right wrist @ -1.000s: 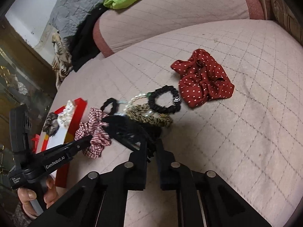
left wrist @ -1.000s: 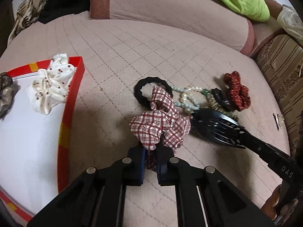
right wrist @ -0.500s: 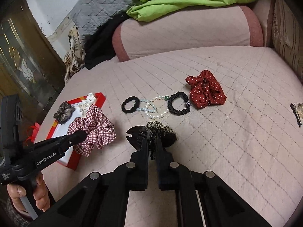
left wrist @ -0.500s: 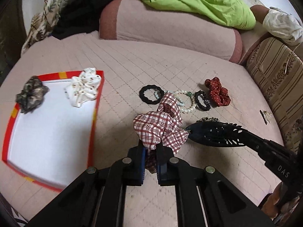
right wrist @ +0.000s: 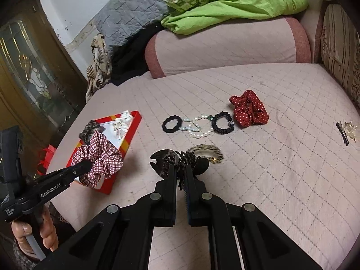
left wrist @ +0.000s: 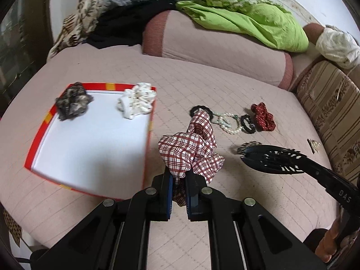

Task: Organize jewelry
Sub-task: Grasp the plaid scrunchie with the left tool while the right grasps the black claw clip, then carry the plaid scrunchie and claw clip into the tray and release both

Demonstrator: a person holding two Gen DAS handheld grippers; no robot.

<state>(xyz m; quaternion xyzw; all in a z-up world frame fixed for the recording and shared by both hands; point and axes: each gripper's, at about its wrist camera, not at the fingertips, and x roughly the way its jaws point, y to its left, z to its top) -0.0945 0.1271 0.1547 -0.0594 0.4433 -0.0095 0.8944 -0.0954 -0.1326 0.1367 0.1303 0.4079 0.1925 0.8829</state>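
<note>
My left gripper [left wrist: 179, 181] is shut on a red-and-white plaid scrunchie [left wrist: 190, 151], held above the bed just right of the red-rimmed white tray [left wrist: 90, 139]; the scrunchie also shows in the right wrist view [right wrist: 99, 157]. The tray holds a dark mottled scrunchie [left wrist: 73, 103] and a white printed scrunchie [left wrist: 137, 103]. My right gripper [right wrist: 180, 175] is shut on a black claw hair clip [right wrist: 177, 160], seen from the left wrist as well [left wrist: 270, 158]. On the bed lie a black hair tie [right wrist: 172, 123], pearl bracelets [right wrist: 199, 127], a black bead band [right wrist: 222, 122], a red dotted scrunchie [right wrist: 248, 109] and a leopard hair tie [right wrist: 208, 153].
A small hair pin and clip [right wrist: 345, 131] lie at the bed's right side. A pink bolster [right wrist: 227, 45] with green cloth [right wrist: 236, 2] lines the back. A striped cushion [left wrist: 333, 112] stands at the right. A wooden cabinet [right wrist: 29, 72] is beyond the bed's left edge.
Both grippers have lifted up and back from the bed. The left carried the plaid scrunchie left toward the tray; the right raised the black claw clip off the leopard hair tie.
</note>
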